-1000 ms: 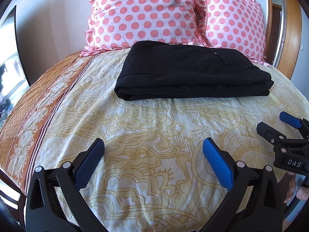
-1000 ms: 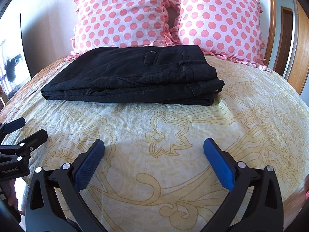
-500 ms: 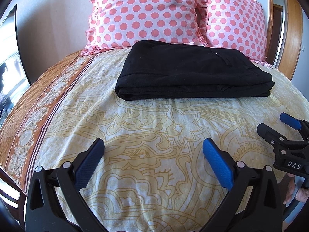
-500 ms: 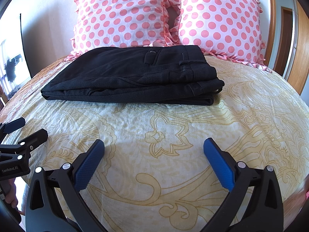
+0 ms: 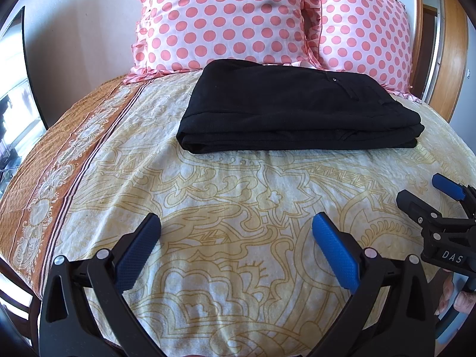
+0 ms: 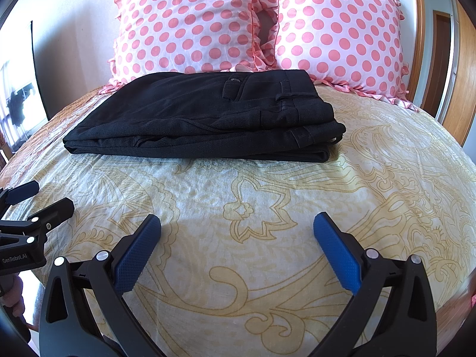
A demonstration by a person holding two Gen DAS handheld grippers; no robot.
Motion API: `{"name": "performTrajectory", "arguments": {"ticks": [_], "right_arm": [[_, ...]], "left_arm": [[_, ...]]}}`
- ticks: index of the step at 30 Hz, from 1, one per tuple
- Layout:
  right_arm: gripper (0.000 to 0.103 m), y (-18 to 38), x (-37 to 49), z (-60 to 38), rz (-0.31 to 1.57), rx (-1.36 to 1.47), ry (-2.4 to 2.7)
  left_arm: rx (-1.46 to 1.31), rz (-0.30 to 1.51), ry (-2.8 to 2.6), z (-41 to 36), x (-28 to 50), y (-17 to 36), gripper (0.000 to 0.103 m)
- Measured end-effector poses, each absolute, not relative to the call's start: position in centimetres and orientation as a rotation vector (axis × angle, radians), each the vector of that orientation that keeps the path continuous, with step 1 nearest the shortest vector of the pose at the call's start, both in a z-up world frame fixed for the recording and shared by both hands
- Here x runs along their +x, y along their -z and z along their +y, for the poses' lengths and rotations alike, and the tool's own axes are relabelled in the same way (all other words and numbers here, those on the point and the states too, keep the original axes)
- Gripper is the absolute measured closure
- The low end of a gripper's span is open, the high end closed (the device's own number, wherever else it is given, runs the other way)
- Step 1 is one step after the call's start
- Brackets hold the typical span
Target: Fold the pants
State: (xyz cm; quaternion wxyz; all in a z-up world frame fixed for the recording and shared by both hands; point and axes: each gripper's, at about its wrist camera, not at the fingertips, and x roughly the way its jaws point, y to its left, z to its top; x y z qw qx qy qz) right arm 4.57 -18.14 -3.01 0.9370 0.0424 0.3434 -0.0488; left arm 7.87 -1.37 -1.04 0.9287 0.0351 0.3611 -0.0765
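On the bed (image 5: 226, 196), near the two pink polka-dot pillows (image 5: 232, 20), the black pants (image 5: 285, 110) lie as a compact rectangular stack of several layers, well apart from both tools. In the right wrist view the pants (image 6: 202, 122) show the waistband end with a belt loop and a buttoned back pocket on top, and the folded edges below it line up fairly evenly, with only a small bit of fabric poking out at the right-hand corner. The left tool (image 5: 236, 248) hangs low over the patterned bedspread with its blue pads spread wide and nothing between them; the right tool (image 6: 237, 248) is likewise released and empty. Each also shows at the edge of the other's view, beside its neighbour above the near part of the bed. Judging by this, the folding looks essentially finished: what might remain is at most a tidying of that loose corner, or simply nothing
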Motion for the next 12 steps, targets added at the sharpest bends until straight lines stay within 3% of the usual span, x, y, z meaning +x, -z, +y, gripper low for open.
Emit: {"name": "performTrajectory", "arguments": {"ticks": [12], "right_arm": [[0.001,3.03,4.57,-18.13,0.701,0.087,0.1]], "left_arm": [[0.072,0.738,0.155,-1.3,7.9,1.07,0.002]]}}
